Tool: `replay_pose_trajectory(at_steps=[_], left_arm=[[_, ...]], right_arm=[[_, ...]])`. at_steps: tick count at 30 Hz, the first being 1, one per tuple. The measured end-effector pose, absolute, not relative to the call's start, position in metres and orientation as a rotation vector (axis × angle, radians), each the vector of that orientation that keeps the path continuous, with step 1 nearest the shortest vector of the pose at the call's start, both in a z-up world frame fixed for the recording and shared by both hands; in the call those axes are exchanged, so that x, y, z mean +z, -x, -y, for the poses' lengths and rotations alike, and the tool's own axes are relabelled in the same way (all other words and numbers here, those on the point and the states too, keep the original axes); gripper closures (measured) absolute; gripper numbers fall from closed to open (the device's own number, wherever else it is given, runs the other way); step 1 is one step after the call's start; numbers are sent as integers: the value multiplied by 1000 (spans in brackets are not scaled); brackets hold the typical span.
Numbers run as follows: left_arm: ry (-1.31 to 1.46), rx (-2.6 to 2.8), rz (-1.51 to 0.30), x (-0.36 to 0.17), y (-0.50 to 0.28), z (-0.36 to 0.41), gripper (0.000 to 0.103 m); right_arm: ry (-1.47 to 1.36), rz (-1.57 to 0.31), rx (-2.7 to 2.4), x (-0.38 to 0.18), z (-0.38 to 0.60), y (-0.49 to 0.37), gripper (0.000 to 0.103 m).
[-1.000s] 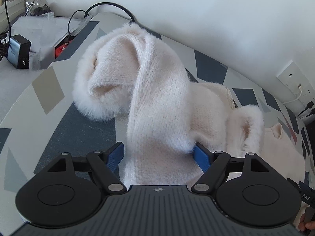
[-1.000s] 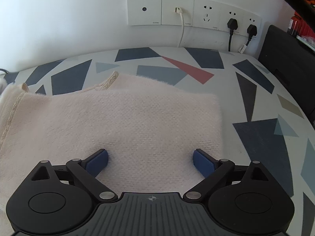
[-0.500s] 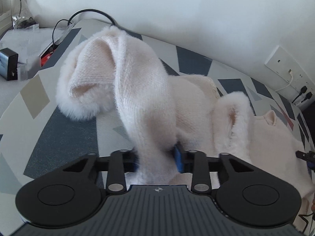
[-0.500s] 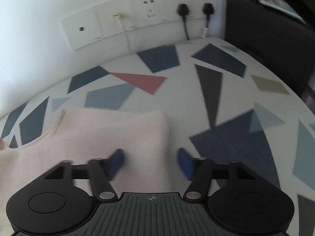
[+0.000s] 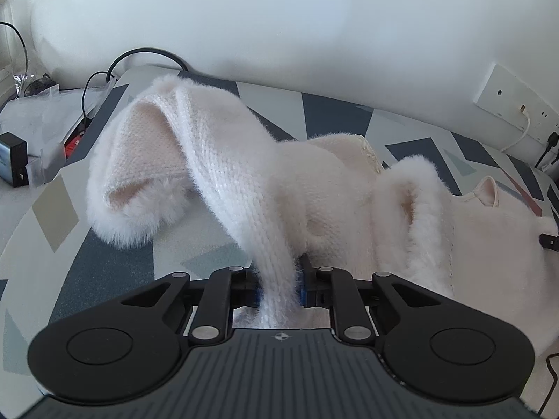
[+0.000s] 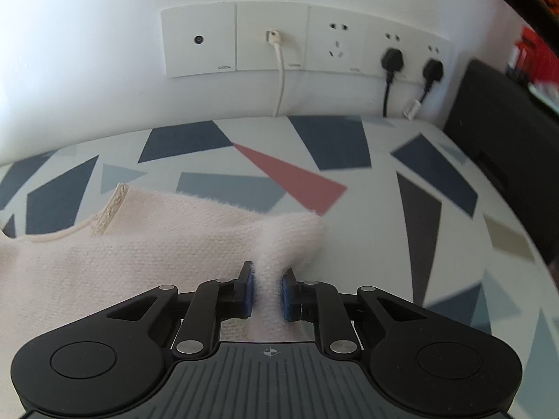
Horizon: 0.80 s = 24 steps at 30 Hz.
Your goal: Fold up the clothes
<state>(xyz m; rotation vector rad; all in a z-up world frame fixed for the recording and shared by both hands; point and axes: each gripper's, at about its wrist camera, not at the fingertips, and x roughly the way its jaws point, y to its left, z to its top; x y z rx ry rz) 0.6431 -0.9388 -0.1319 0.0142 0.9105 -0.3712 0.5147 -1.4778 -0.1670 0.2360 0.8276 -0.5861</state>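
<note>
The cream knitted garment (image 5: 314, 188) lies in a loose heap across the bench (image 5: 115, 272), one fluffy-cuffed sleeve arching up and over toward the left gripper (image 5: 279, 284), its flatter body stretching away to the right gripper (image 6: 267, 291). It looks light, soft and thoroughly limp: it will sag and stretch rather than hold a line, and the furry trim and open knit may snag or slide a little between pads. Both pairs of jaws are drawn narrow and closing; the left pinches a gathered band of the sleeve, the right a bunched corner of the body near the hem, with fabric plainly between the blue pads (image 6: 248, 289). Edges and corners look like the best places to hold, since a pinch in mid-cloth would only raise a peak. The bench top is smooth, printed with dark blue, grey and red shards, and should let the knit drag easily. A white wall stands close behind, with a row of sockets (image 6: 304, 40) and plugged cables; a black adapter (image 5: 14, 164), clear wrapping and cords clutter the far left.
</note>
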Motion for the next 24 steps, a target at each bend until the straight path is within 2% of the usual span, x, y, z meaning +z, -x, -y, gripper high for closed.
replay_pose_trajectory(at_steps=[10,18,20,21,23,24], left_arm=[[37,-322,-912,-135,-674,958,84],[17,-335,-929,-136,-678,961,77],[9,-341,-931,-137,-679,960,72],[7,-338,-934,-138,-679,960,70],[15,-318,-948,-139,-682,957,52],[23,-307,-957,-140,-684,955,47]], right_arm=[[-152,-853,-565,-169,1495,-562,89],[-133,-844,-581,-171,1502,-582,88],[-106,-857,-605,-171,1499,-585,83],[-91,-861,-620,-170,1497,-586,77],[-87,-857,-640,-166,1493,-583,63],[-85,-855,-650,-164,1491,-582,43]])
